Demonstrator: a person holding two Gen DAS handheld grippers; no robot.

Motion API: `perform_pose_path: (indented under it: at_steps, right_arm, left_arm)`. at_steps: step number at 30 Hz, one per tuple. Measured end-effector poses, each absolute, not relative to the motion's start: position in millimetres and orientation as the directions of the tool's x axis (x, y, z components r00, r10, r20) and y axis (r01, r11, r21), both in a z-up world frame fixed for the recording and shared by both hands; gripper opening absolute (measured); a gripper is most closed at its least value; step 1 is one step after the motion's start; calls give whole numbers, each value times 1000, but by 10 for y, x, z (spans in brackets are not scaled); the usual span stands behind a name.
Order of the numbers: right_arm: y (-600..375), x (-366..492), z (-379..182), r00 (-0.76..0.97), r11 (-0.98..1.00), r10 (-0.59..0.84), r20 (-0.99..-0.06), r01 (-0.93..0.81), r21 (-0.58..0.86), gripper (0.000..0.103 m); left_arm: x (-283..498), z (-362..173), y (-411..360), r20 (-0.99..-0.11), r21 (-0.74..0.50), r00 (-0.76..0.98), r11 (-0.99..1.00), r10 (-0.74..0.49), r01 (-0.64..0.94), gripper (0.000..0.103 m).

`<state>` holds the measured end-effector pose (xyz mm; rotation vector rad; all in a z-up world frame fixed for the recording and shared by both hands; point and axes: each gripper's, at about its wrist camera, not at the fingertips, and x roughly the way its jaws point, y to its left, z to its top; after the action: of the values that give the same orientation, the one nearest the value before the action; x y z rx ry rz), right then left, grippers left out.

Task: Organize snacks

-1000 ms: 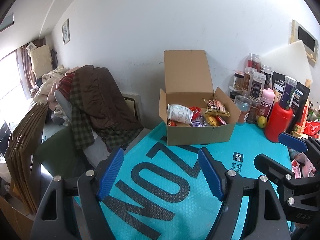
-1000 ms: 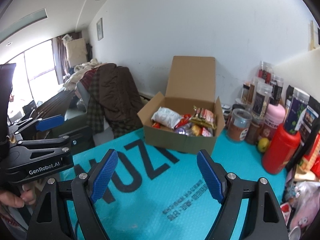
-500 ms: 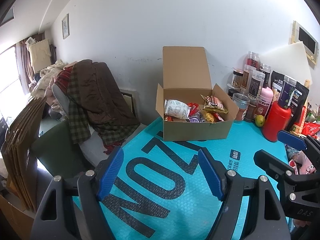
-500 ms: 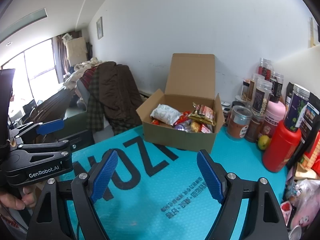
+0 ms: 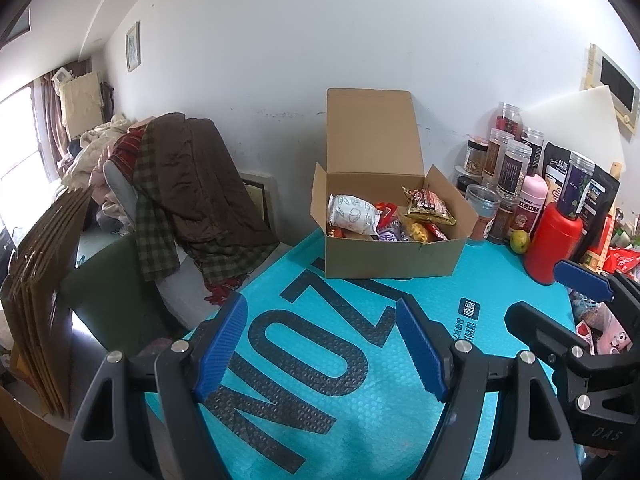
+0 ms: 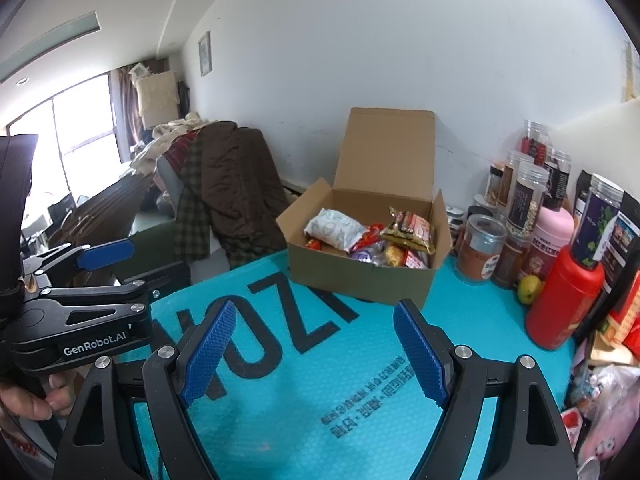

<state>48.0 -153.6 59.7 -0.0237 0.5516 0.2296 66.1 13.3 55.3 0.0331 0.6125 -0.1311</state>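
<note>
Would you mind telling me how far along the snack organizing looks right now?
Done: several snack packets already lie in the open cardboard box on the teal mat. In hand: nothing; the left gripper and right gripper are both open and empty, short of the box. Left: possibly the packets at the mat's right edge, if they belong.

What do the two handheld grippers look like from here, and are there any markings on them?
Both the left gripper and right gripper have black angular frames with silver bolts and ridged blue pads. The left one's body reads "GenRobot.AI" in white; the right one's shows "DAS".
</note>
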Motion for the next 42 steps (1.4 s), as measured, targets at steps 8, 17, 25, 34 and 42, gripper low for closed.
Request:
perform_pose_path:
  at_steps: [8, 17, 25, 34, 42]
  right_arm:
    - [-1528, 468, 585, 830, 976, 198, -521, -216, 28, 82]
    - [-1538, 434, 586, 833, 975, 208, -513, -219, 39, 82]
    - [-1582, 420, 566, 830, 975, 209, -517, -219, 43, 82]
    - [-1621, 375, 556, 832, 977, 204, -516, -210, 47, 82]
    - [-1657, 339, 553, 833, 979, 194, -517, -197, 50, 82]
  left_arm:
    - [659, 543, 127, -583, -10, 803, 989, -123, 145, 77]
    - [610, 594, 110, -577, 0, 808, 989, -121, 148, 77]
    - [579, 619, 82, -578, 4, 808, 990, -114, 143, 77]
    - [572, 584, 56, -591, 32, 802, 992, -81, 123, 77]
    - [533, 588, 18, -590, 42, 804, 991, -78, 126, 77]
